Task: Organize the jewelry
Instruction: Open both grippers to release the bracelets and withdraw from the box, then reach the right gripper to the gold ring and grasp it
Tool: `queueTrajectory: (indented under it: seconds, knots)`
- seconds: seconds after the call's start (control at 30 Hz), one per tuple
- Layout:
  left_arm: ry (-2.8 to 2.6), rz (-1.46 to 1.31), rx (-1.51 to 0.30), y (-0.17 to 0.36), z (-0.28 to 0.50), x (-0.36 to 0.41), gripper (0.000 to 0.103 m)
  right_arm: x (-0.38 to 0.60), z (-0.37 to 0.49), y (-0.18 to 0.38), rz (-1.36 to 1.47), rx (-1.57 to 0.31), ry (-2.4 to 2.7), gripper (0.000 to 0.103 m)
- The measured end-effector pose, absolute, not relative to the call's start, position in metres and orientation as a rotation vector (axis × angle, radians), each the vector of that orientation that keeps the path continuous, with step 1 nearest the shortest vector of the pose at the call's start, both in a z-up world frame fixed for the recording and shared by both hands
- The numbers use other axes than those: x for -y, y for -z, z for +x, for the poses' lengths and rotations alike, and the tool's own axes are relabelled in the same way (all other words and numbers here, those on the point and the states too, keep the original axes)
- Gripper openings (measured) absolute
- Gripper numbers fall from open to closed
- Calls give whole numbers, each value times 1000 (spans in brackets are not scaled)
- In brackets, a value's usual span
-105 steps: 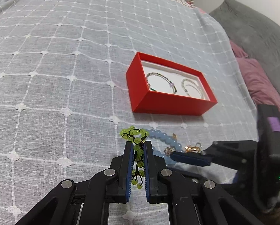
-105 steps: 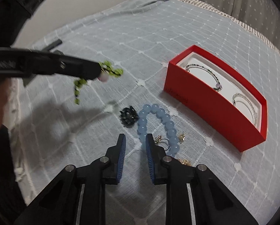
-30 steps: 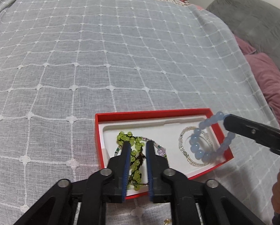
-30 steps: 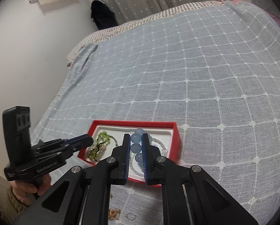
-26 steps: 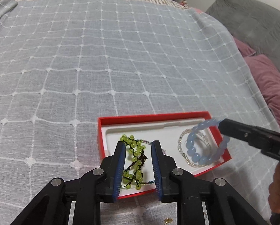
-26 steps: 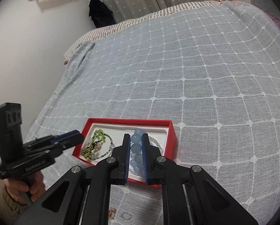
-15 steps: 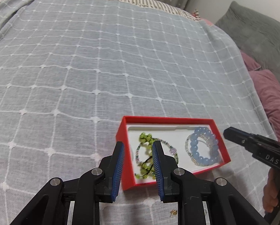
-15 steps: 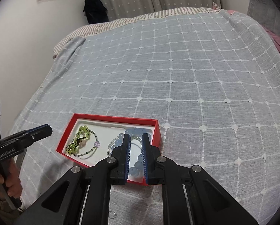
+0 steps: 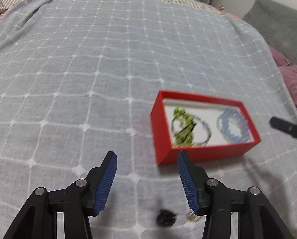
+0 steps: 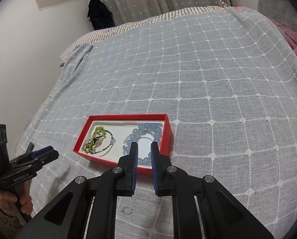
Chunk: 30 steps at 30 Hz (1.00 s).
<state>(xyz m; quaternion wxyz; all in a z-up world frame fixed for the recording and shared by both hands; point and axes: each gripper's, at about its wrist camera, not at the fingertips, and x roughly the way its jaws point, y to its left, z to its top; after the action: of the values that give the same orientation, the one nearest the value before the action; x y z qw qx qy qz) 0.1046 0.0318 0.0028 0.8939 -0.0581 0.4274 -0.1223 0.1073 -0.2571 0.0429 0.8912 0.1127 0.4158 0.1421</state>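
Note:
A red jewelry box (image 9: 204, 155) (image 10: 169, 133) lies on the bed. In it are a green bead bracelet (image 9: 183, 131) (image 10: 94, 138), a blue bead bracelet (image 9: 233, 127) (image 10: 146, 129) and thin beaded bangles under them. My left gripper (image 9: 147, 156) is wide open and empty, back and to the left of the box; it also shows in the right wrist view (image 10: 46, 152). My right gripper (image 10: 144, 146) is open a little and empty, over the box's near edge by the blue bracelet. A black hair tie (image 9: 166, 218) and a small ring (image 9: 192, 217) lie below my left gripper.
A grey checked bedspread (image 10: 208, 69) covers the bed. A small chain ring (image 10: 127, 210) lies on it near my right gripper. Grey and purple pillows (image 9: 295, 83) are at the right. A white wall and curtains stand behind.
My left gripper let go of the green bracelet in the box, opened wide and pulled back to the left. My right gripper released the blue bracelet into the box and opened slightly.

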Motion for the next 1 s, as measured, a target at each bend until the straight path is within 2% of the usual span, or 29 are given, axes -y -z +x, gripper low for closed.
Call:
queueTrajectory:
  seconds: [0.13,0.3,0.37,0.43,0.5,0.57,1.0]
  knots:
    - [239,-95,-918,9,99,-34,62,243,101,-37,198,-893,-304,32]
    - [233,-79,-938,18,92,-32,65,223,90,-31,123,-922,-333,35]
    - [227,-64,-926,17,88,-31,71,217,83,-32,102,-917,-343,41]
    - [228,-47,-910,16,84,-30,78,214,74,-32,82,-913,-352,60]
    - [232,-45,-899,15,81,-30,86,211,65,-30,55,-910,-357,67]
    - [238,-49,-899,17,78,-30,91,208,59,-27,33,-919,-361,67]
    - [230,-16,-951,31,71,-22,95,191,53,0,32,-1016,-426,67]
